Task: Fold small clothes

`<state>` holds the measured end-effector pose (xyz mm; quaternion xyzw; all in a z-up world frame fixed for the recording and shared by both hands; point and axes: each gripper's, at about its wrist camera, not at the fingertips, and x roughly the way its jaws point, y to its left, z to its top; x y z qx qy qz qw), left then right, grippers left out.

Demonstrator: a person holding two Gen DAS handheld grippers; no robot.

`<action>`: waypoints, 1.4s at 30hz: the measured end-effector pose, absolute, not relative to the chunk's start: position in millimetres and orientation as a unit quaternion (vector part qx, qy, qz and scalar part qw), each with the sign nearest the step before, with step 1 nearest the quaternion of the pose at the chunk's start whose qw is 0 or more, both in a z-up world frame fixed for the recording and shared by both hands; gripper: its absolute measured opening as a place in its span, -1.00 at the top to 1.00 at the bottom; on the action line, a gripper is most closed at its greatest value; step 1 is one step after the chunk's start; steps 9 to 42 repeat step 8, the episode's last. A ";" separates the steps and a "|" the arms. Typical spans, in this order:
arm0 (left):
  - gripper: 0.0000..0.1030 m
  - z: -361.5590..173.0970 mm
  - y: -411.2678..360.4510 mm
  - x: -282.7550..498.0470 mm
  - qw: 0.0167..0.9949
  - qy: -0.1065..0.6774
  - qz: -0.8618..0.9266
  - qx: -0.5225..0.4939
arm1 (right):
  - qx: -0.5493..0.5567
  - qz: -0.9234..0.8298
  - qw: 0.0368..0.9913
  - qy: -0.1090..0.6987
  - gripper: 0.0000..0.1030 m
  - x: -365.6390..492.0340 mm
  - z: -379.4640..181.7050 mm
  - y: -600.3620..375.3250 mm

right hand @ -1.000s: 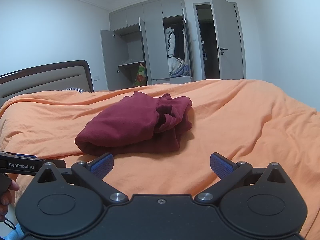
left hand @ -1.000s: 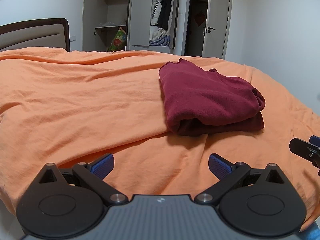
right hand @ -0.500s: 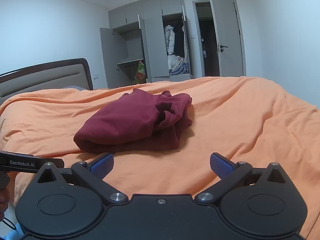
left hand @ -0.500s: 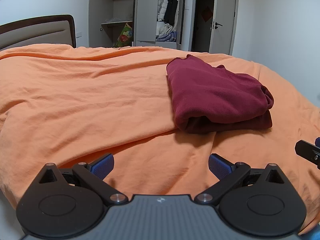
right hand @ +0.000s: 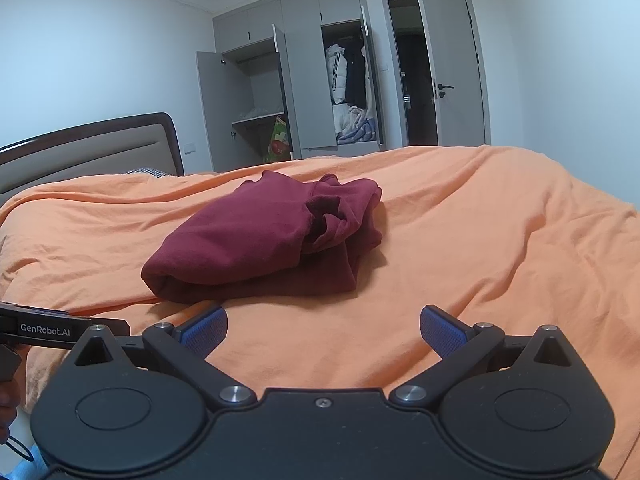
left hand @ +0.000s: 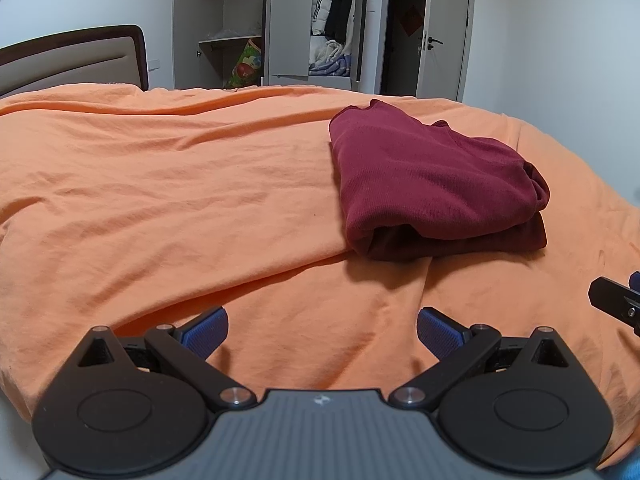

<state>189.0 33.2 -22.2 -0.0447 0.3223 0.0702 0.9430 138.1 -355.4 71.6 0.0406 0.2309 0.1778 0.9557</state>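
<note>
A rumpled orange bedsheet point(left hand: 168, 200) covers the bed. The left gripper point(left hand: 322, 332) hovers above its near edge, jaws spread wide and empty, ribbed blue pads point(left hand: 206, 330) showing. Ahead and to its right lies the maroon garment point(left hand: 432, 184), a soft knit folded into a thick rounded bundle with bunched layers at one end. The right gripper point(right hand: 324, 330) faces it likewise, jaws wide, gripping nothing. Its body is cut off below.

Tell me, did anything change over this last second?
Hardly. Both claws, left and right, only drifted slightly, open and empty throughout. Nothing was grabbed or released. The folded maroon garment stayed put on the orange bedspread.
</note>
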 end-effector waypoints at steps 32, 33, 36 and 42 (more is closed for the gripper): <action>-0.99 -23.5 32.7 192.8 0.942 0.326 0.068 -0.044 | 0.043 0.176 0.954 0.237 -0.99 142.6 68.9 -356.1; -0.99 -23.5 32.7 192.8 0.942 0.326 0.068 -0.044 | 0.043 0.176 0.954 0.237 -0.99 142.6 68.9 -356.1; -0.99 -23.5 32.7 192.8 0.942 0.326 0.068 -0.044 | 0.043 0.176 0.954 0.237 -0.99 142.6 68.9 -356.1; -0.99 -23.5 32.7 192.8 0.942 0.326 0.068 -0.044 | 0.043 0.176 0.954 0.237 -0.99 142.6 68.9 -356.1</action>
